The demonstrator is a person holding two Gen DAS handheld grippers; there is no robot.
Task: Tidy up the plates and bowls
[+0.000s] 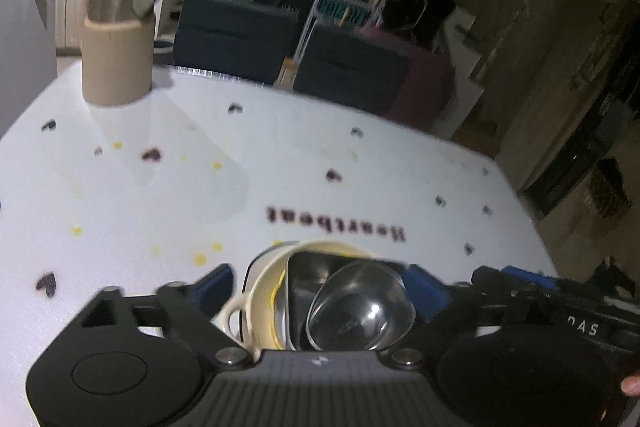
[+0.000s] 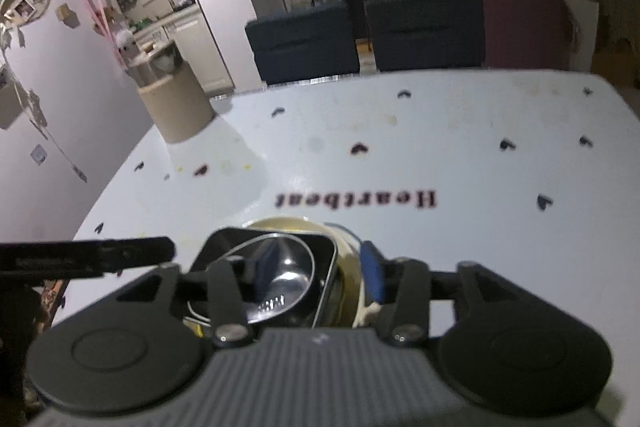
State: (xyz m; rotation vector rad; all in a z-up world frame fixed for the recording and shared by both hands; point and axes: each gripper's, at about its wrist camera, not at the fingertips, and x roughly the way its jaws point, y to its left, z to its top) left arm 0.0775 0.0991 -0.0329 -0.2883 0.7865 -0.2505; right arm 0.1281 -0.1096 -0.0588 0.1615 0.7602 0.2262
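Note:
A stack of dishes sits between both grippers: a cream bowl with a handle (image 1: 256, 291), a square steel tray (image 1: 298, 279) in it, and a round steel bowl (image 1: 360, 311) on top. In the left wrist view my left gripper (image 1: 320, 291) has its blue pads either side of the stack, jaws wide. The stack also shows in the right wrist view: cream bowl (image 2: 348, 267), steel tray (image 2: 320, 255), round bowl (image 2: 280, 275). My right gripper (image 2: 316, 275) straddles the stack's right rim, one pad inside the bowl. Whether either gripper squeezes the stack is unclear.
The white table (image 1: 160, 187) carries heart prints and the word "Heartbeat" (image 2: 356, 201). A beige canister with a steel lid (image 1: 118, 43) stands at the far left corner, also in the right wrist view (image 2: 176, 107). Dark sofas (image 2: 304, 43) stand beyond the far edge.

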